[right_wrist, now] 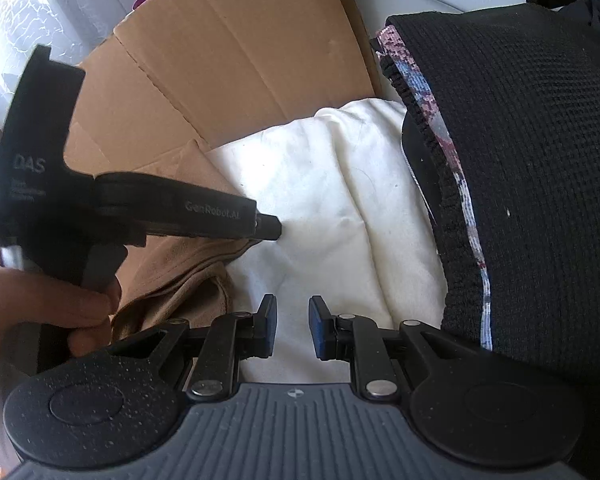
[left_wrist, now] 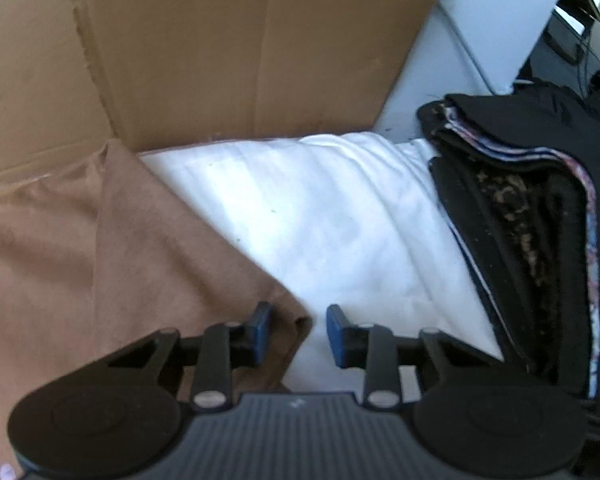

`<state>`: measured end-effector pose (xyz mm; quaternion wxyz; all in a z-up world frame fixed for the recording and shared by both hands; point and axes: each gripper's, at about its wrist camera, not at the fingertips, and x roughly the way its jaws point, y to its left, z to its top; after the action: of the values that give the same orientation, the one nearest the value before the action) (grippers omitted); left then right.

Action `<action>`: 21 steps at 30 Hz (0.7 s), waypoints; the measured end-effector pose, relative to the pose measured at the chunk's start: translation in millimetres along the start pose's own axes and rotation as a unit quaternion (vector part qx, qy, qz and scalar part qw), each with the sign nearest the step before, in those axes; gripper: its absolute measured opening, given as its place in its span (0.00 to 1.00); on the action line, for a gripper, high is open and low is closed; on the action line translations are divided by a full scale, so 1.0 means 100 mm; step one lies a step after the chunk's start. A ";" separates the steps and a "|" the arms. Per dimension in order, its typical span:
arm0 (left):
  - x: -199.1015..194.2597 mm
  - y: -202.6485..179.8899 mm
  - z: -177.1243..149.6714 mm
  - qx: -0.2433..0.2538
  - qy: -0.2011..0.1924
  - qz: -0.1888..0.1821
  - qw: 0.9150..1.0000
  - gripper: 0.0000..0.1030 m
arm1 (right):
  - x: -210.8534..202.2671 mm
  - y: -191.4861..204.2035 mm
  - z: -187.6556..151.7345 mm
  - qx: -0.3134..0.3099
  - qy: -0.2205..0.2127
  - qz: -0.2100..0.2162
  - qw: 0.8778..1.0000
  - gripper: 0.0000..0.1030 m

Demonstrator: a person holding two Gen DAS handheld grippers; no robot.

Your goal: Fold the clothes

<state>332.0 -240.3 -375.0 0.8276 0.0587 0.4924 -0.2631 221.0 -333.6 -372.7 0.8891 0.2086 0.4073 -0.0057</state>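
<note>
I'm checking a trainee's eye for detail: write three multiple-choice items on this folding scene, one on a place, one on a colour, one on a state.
1. Where does the folded dark pile lie?
A. right of the white cloth
B. inside the cardboard
C. under the brown garment

2. What colour is the garment by the left gripper?
A. green
B. brown
C. red

3. How is the right gripper?
A. shut on the white cloth
B. shut on cardboard
C. open, holding nothing

Answers:
1 A, it borders the white cloth on the right.
2 B, it looks tan-brown.
3 C, a bare gap shows between its pads.

The left tool [right_wrist: 270, 228] reads "DAS" on its body and "GenRobot.AI" along its arm.
</note>
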 end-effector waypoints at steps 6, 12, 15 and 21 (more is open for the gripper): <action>-0.07 0.11 0.04 -0.026 0.005 -0.001 1.000 0.06 | -0.01 0.02 0.01 0.002 -0.003 0.000 1.000 0.22; -0.42 0.30 0.16 -0.031 -0.011 -0.018 0.999 0.04 | -0.05 0.02 0.11 0.003 -0.018 0.002 1.000 0.22; -0.63 0.45 0.23 -0.038 -0.023 -0.019 0.999 0.04 | -0.05 0.04 0.20 -0.001 -0.025 0.004 1.000 0.22; -1.05 0.81 0.30 -0.055 -0.045 -0.005 0.997 0.03 | -0.02 0.16 0.42 -0.009 -0.043 0.016 0.999 0.22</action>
<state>356.1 -141.8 -283.9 0.8496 -0.0010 0.4684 -0.2423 253.0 -335.1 -341.3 0.9078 0.2061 0.3652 0.0030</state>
